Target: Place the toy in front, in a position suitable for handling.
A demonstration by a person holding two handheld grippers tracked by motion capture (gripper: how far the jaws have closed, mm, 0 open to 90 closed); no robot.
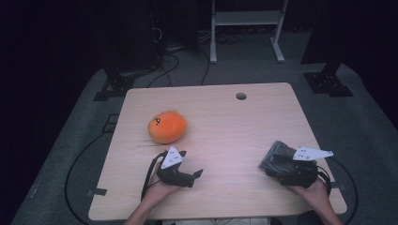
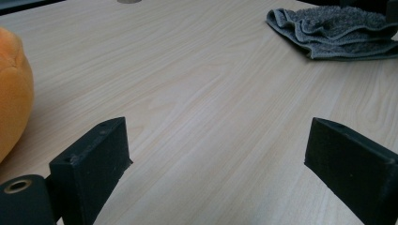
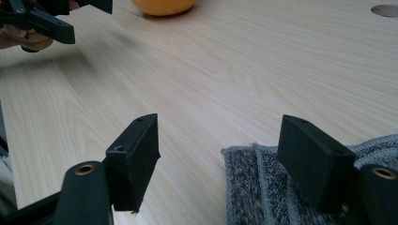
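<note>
An orange plush toy (image 1: 167,126) lies on the left half of the light wood table (image 1: 225,117). A folded grey towel (image 1: 273,158) rests near the right front. My left gripper (image 1: 191,162) sits just in front of the toy and is open, jaws wide apart over bare wood (image 2: 216,136). The toy (image 2: 11,93) is off its left jaw and the towel (image 2: 333,33) lies far ahead. My right gripper (image 3: 220,136) is open at the towel's edge. Its right jaw hangs over the towel (image 3: 256,187), its left jaw over bare wood.
A round cable hole (image 1: 241,96) sits near the table's far edge. Behind the table stand a white metal frame (image 1: 246,28) and black stand bases (image 1: 327,79), with cables on the grey floor. The left gripper (image 3: 42,21) appears far off in the right gripper view.
</note>
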